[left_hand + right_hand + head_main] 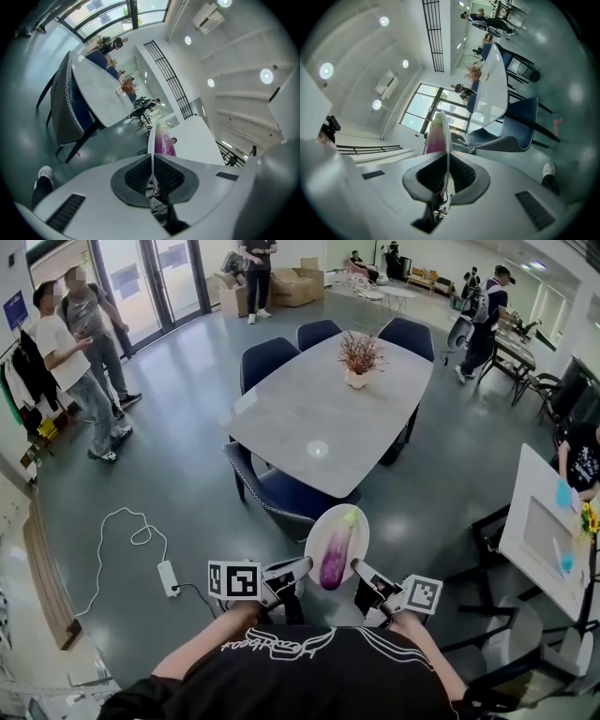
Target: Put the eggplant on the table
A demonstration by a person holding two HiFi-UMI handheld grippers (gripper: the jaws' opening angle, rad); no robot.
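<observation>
A purple eggplant [335, 559] with a green tip lies on a white plate [321, 526] held in the air close to my body. My left gripper [300, 567] is shut on the plate's left rim, my right gripper [363, 569] on its right rim. In the left gripper view the plate [151, 140] runs edge-on between the pads, with the eggplant [164, 142] beyond. In the right gripper view the plate [446, 136] and the eggplant [433, 140] show the same way. The grey table [319, 418] stands ahead, past a blue chair [281, 498].
A potted dried plant [359, 359] stands on the table's far half. More blue chairs [265, 362] ring the table. A white power strip and cable [169, 576] lie on the floor at left. People stand at the far left and far right. A white desk [534, 540] is at right.
</observation>
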